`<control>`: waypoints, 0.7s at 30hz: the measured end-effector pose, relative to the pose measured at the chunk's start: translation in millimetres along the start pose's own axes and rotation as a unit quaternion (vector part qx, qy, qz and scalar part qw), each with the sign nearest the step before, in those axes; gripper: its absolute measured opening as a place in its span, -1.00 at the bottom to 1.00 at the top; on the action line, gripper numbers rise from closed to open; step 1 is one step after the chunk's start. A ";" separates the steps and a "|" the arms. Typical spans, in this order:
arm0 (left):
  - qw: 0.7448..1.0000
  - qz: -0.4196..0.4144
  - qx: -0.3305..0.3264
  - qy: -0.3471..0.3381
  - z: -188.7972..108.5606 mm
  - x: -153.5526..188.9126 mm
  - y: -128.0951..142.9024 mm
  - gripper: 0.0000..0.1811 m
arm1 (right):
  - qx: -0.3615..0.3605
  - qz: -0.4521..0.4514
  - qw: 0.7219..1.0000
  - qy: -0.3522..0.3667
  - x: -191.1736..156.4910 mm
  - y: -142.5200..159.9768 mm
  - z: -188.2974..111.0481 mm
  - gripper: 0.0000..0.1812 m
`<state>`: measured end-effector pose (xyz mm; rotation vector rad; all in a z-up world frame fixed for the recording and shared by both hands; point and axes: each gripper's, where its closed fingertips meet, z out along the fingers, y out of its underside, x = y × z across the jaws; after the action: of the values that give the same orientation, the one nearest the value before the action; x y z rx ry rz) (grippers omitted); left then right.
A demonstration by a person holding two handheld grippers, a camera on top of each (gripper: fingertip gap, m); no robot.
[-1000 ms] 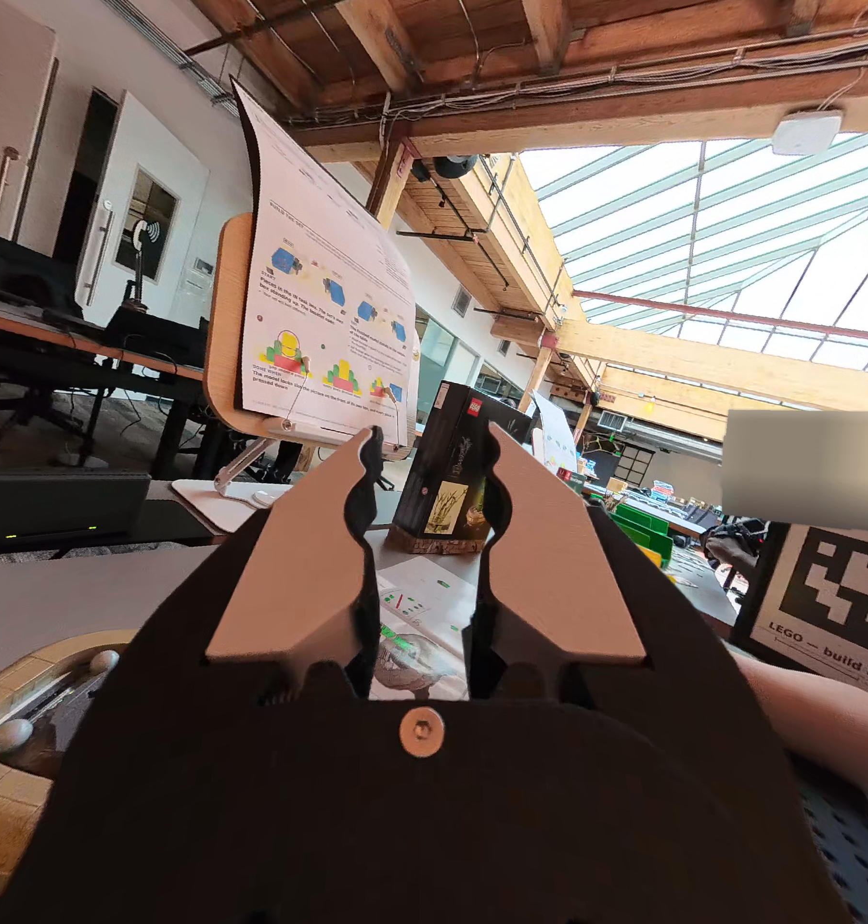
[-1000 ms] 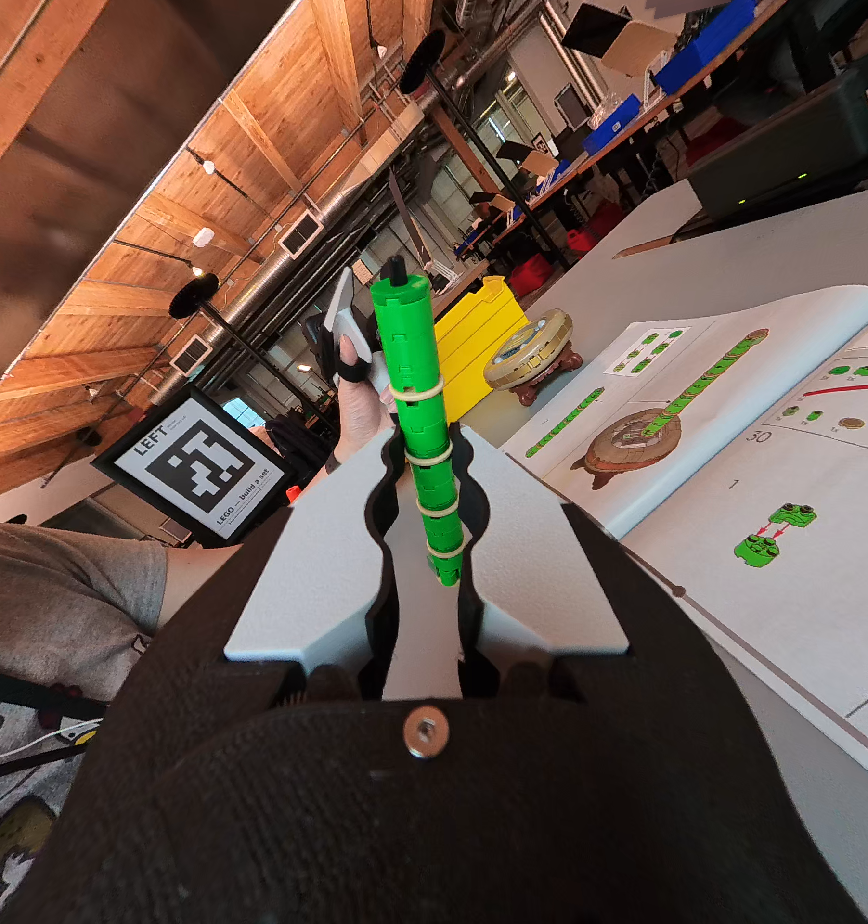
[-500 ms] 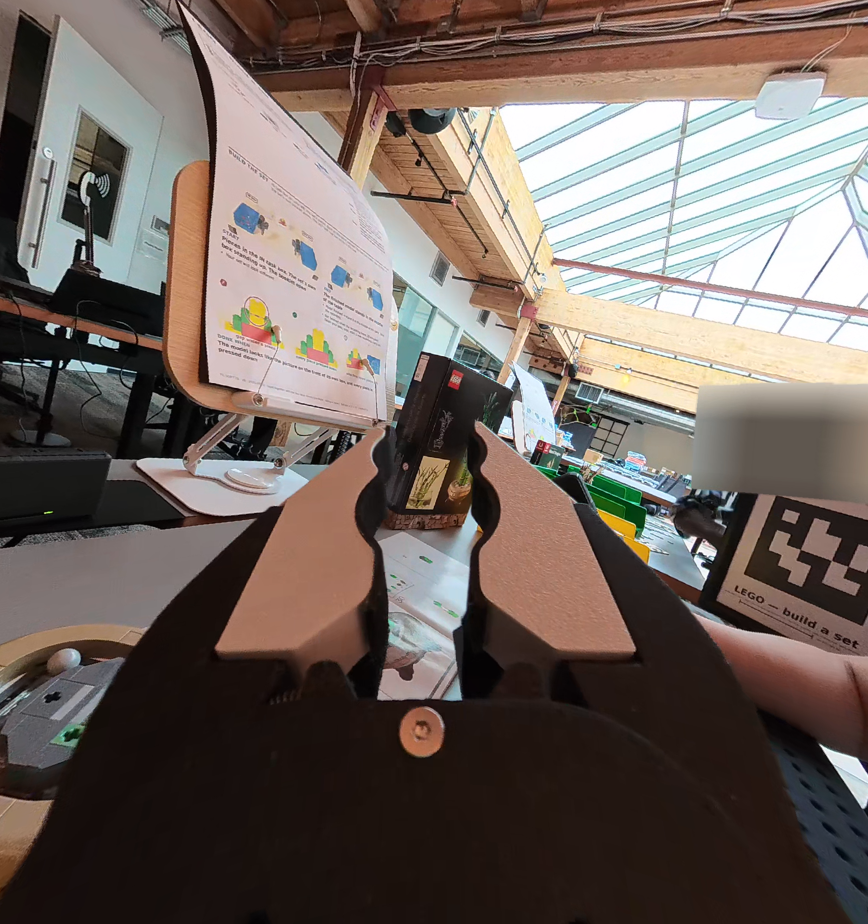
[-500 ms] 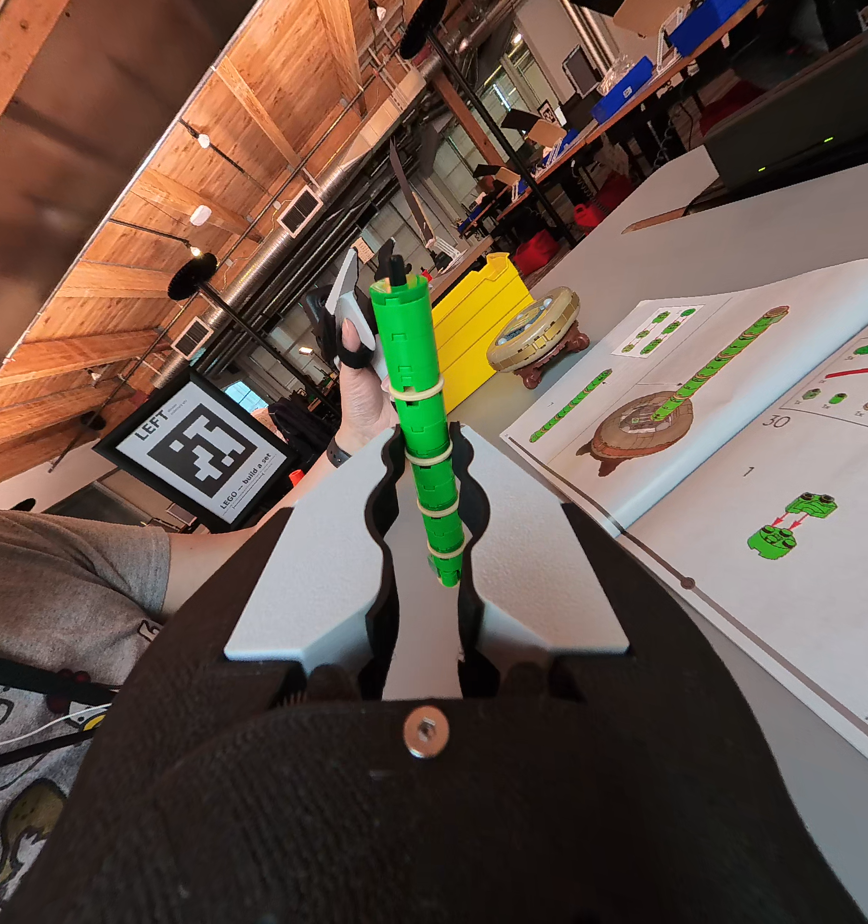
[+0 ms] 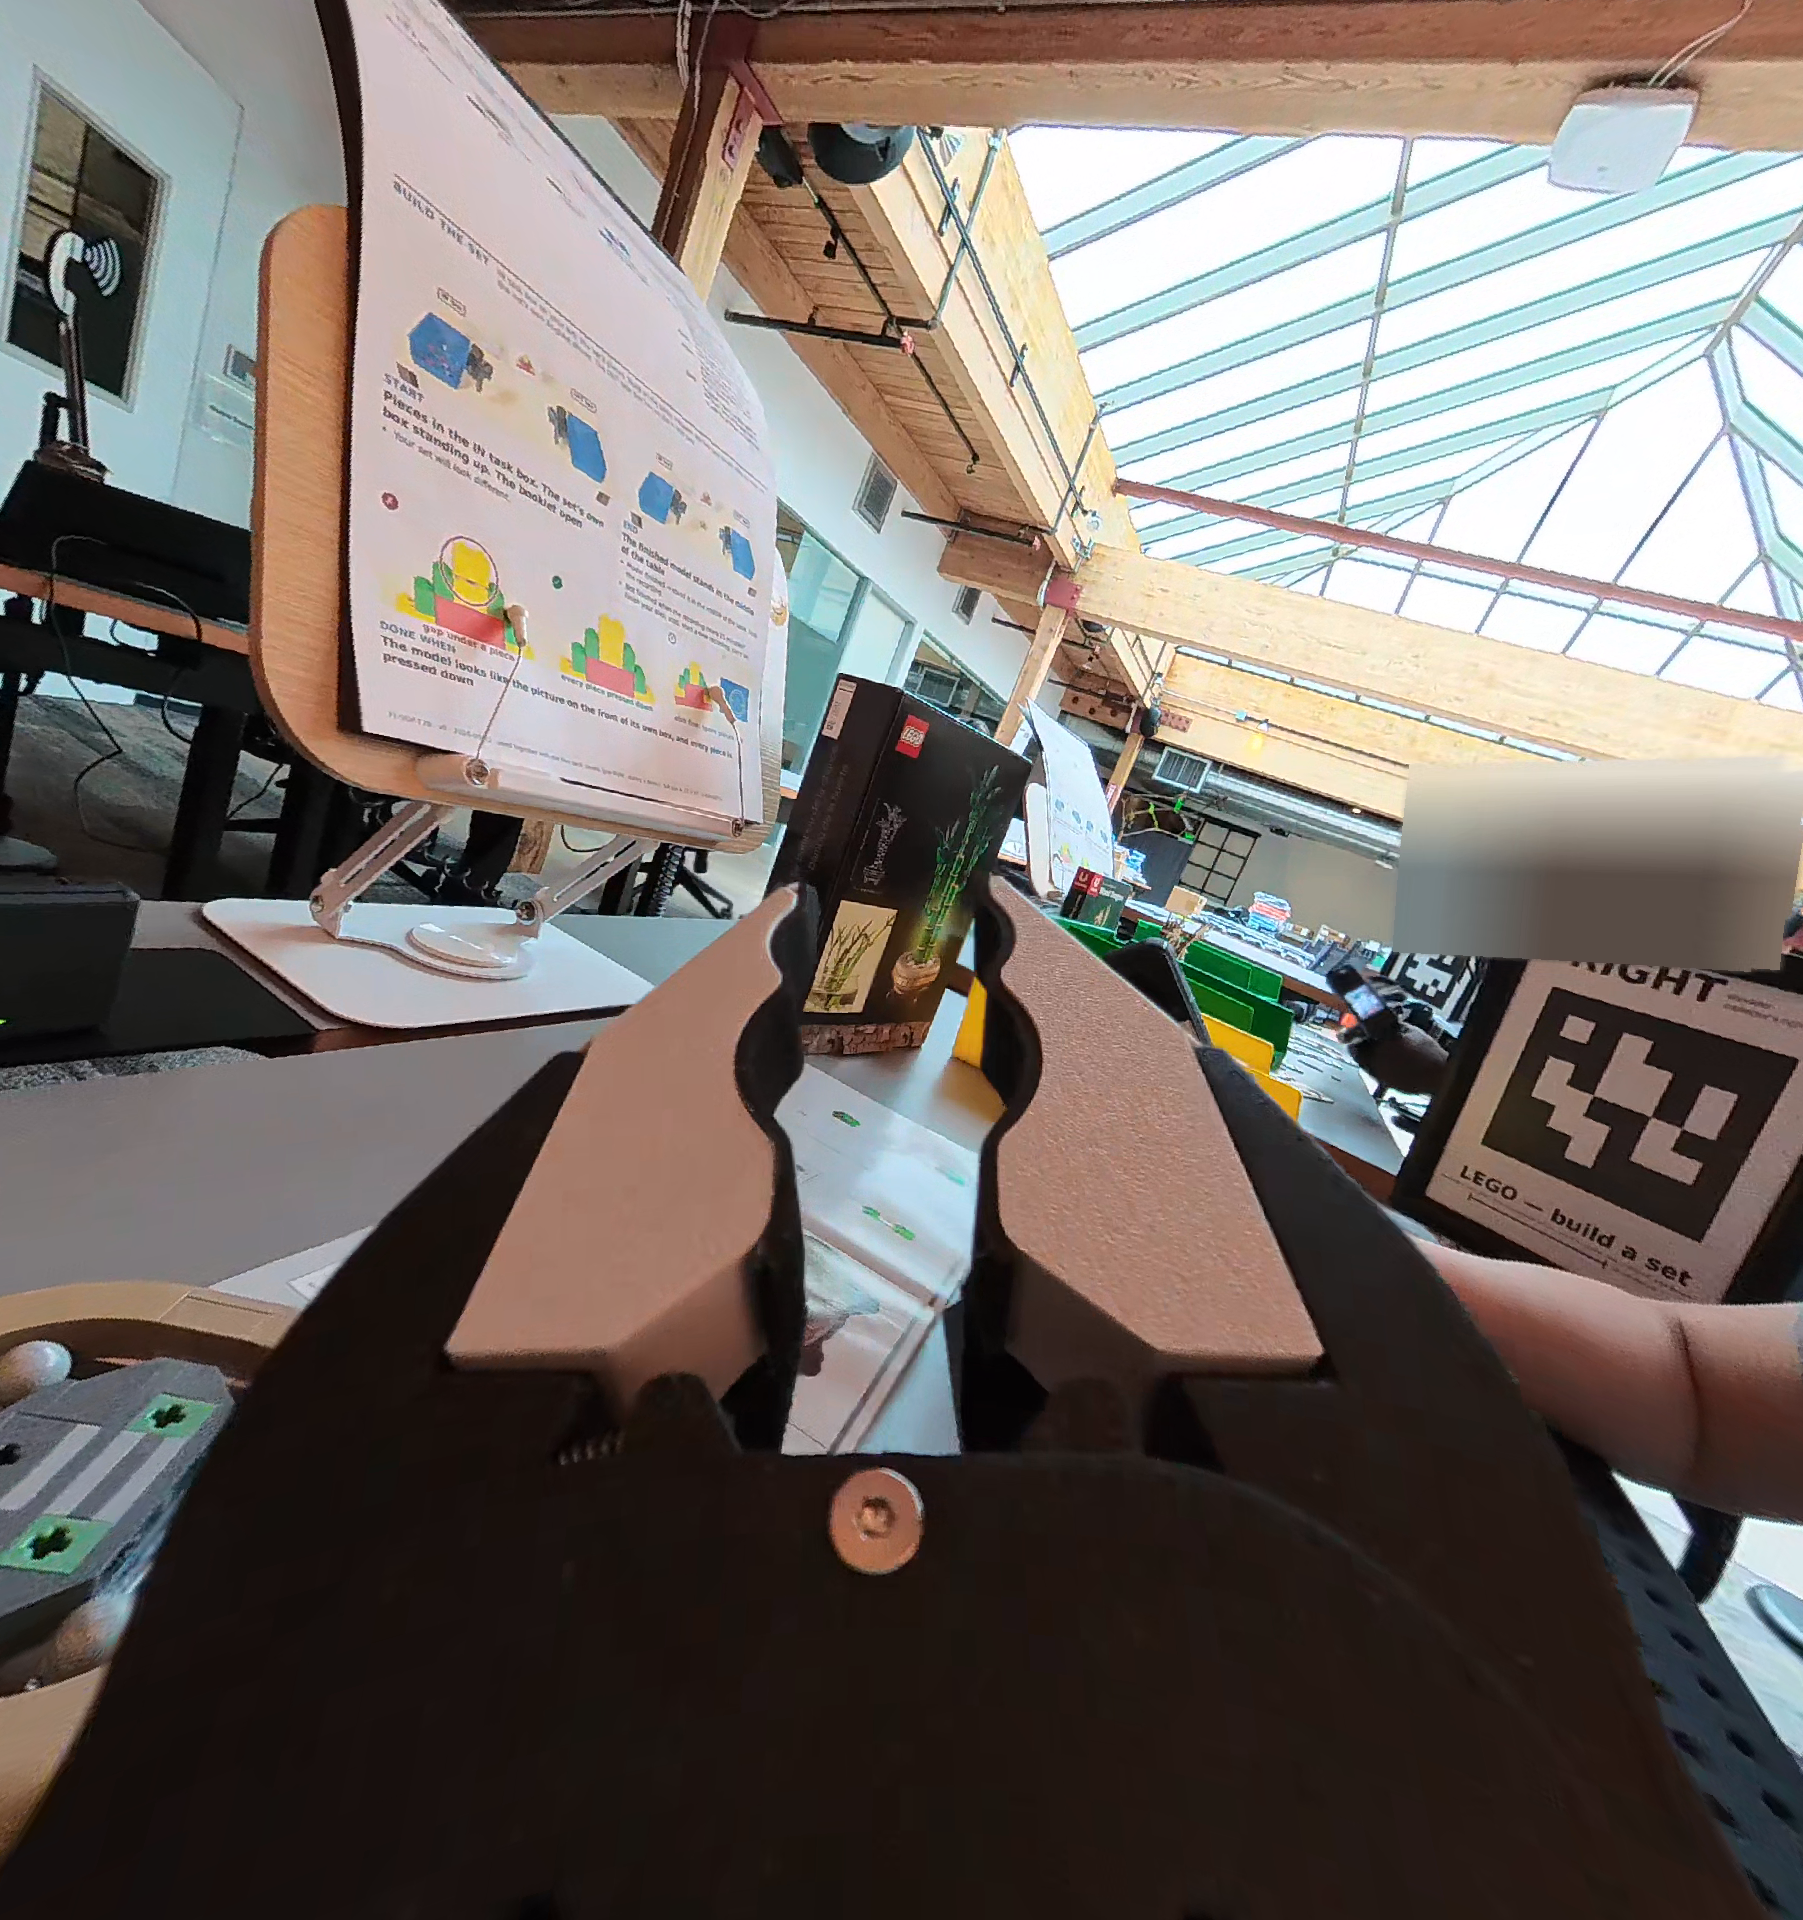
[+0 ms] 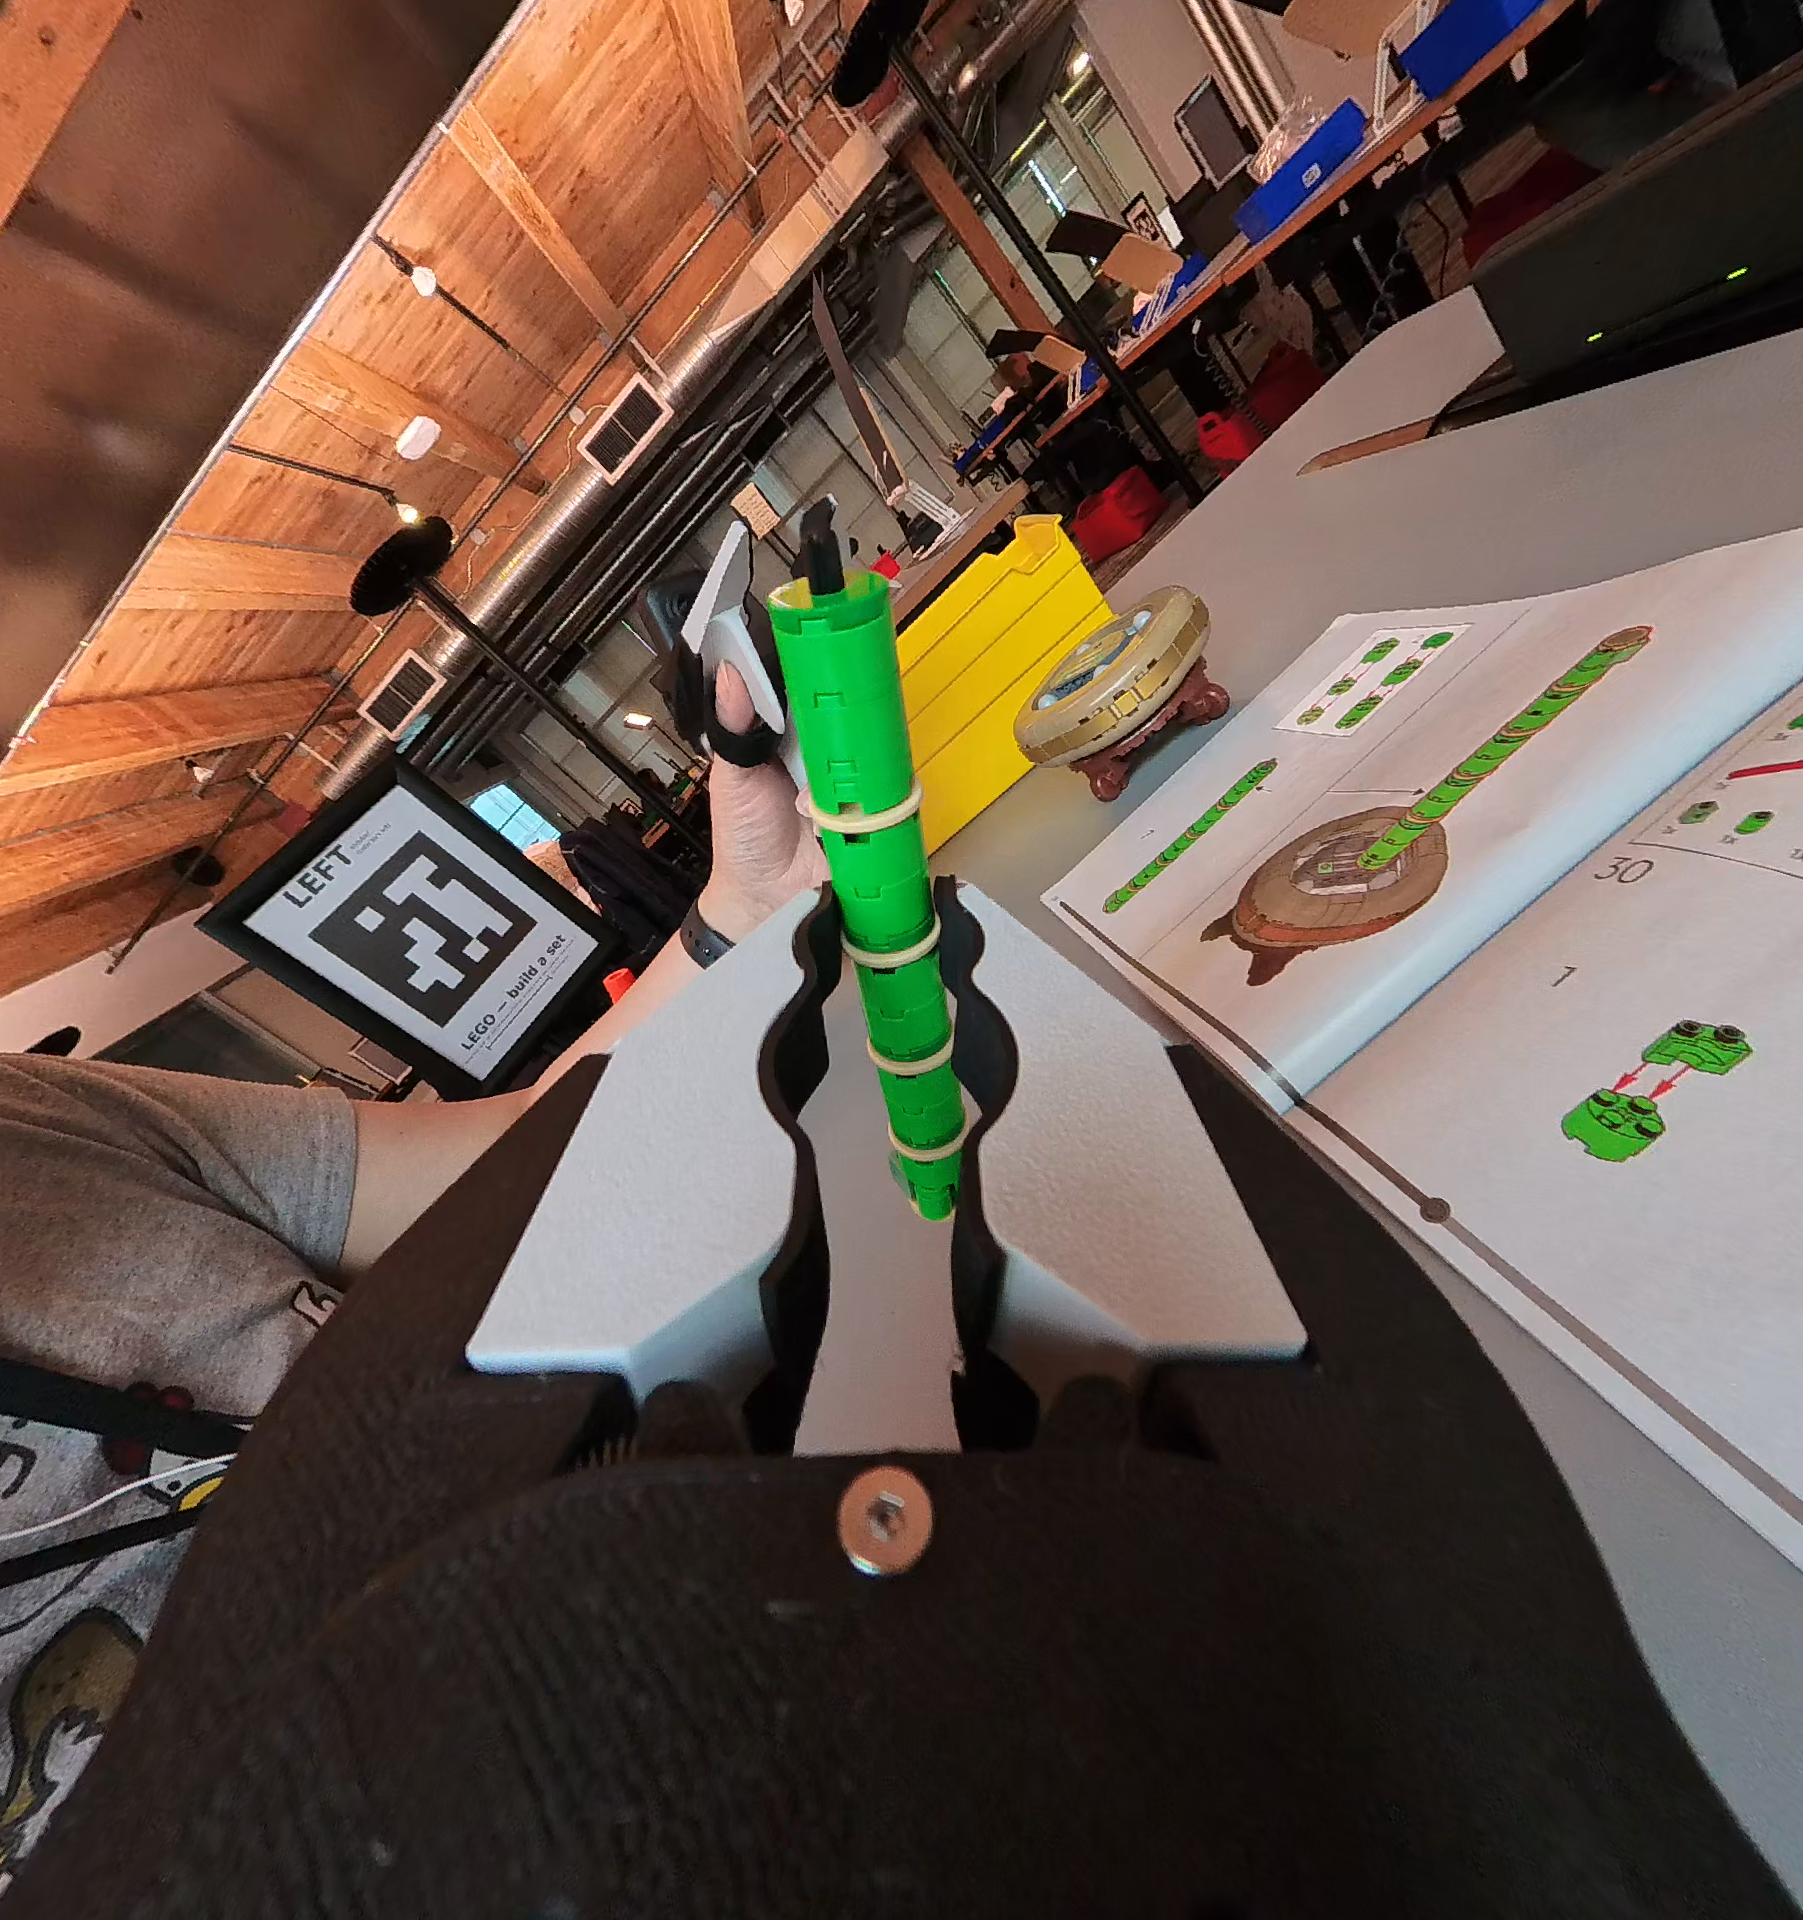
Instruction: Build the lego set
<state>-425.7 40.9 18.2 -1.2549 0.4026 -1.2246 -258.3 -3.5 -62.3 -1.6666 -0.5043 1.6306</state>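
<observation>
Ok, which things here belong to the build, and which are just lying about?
Job:
- green segmented brick stalk in right claw
- round tan pot base
- open white instruction booklet
- empty left claw

Lying about:
- yellow plastic bin
- black set box
- wooden document stand

A big open workshop loft: timber beams [image 5: 1240, 83], a skylight [image 5: 1448, 343], long tables with parts bins [image 6: 1312, 187] and exposed ducts [image 6: 585, 540].

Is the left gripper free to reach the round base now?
Probably yes: the left gripper is empty, its tongs apart, and the base lies just beside it at lower left, with nothing visible between them.
</observation>
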 end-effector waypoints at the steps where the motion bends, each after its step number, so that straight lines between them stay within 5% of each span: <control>1: 1.000 -0.004 0.000 0.001 0.0 -0.4 0.2 -0.68 | -0.001 0.001 1.000 0.000 0.0 0.3 0.2 -0.81; 21: 0.999 -0.009 -0.033 0.017 6.6 4.5 14.1 -0.69 | -0.051 -0.027 0.998 -0.003 -4.6 18.4 9.3 -0.81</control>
<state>-412.2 38.0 9.9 -1.2967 0.4604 -1.2577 -271.9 -16.7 -71.9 -1.7075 -0.6407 1.5950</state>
